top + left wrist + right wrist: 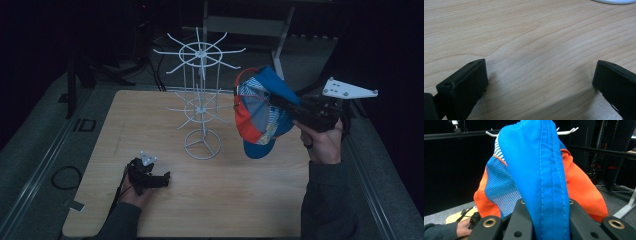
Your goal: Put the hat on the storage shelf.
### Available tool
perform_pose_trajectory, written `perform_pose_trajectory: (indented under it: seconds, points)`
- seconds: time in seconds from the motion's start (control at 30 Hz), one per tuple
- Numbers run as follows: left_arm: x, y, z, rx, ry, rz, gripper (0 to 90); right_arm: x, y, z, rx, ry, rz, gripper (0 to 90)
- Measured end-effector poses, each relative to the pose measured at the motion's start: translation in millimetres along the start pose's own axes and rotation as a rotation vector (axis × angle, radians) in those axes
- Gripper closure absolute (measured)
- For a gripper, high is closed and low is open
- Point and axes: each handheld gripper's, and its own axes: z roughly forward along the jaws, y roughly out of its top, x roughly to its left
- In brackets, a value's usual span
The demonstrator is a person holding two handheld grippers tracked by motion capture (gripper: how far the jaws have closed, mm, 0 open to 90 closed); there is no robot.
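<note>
Blue fabric of the cap [541,177] is seen clamped between the jaws of the right tool [544,220], held up in the air beside the white wire rack [200,95], above the counter [210,200]. It is judged light, soft and floppy, so a pinch on the stiffer brim or a stitched seam is likely best. Blue panels, an orange rim, mesh and striped lining are shown. Low over the counter, the left tool [162,179] is kept with jaws apart, holding nothing.
</note>
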Motion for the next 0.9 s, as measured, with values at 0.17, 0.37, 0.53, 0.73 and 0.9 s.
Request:
perform_pose_trajectory:
  seconds: [0.17,0.37,0.53,0.73,0.9]
  points:
    - [0.0,0.0,0.0,0.000,0.000,0.000,0.1,0.6,3.6,-4.0,-0.025,-0.006,0.004,86.8]
    - [0.0,0.0,0.0,0.000,0.001,0.000,0.1,1.2,7.9,-7.6,-0.049,-0.013,0.003,86.8]
    - [0.0,0.0,0.0,0.000,0.000,0.000,0.1,2.9,10.4,-7.7,-0.063,-0.003,0.000,86.8]
    - [-0.1,0.0,0.0,0.000,0.000,-0.001,0.1,4.2,11.7,-2.3,-0.085,0.017,0.010,86.8]
    - [-0.1,0.0,0.0,-0.001,0.001,-0.001,0.1,5.1,11.2,3.6,-0.085,0.028,0.016,86.8]
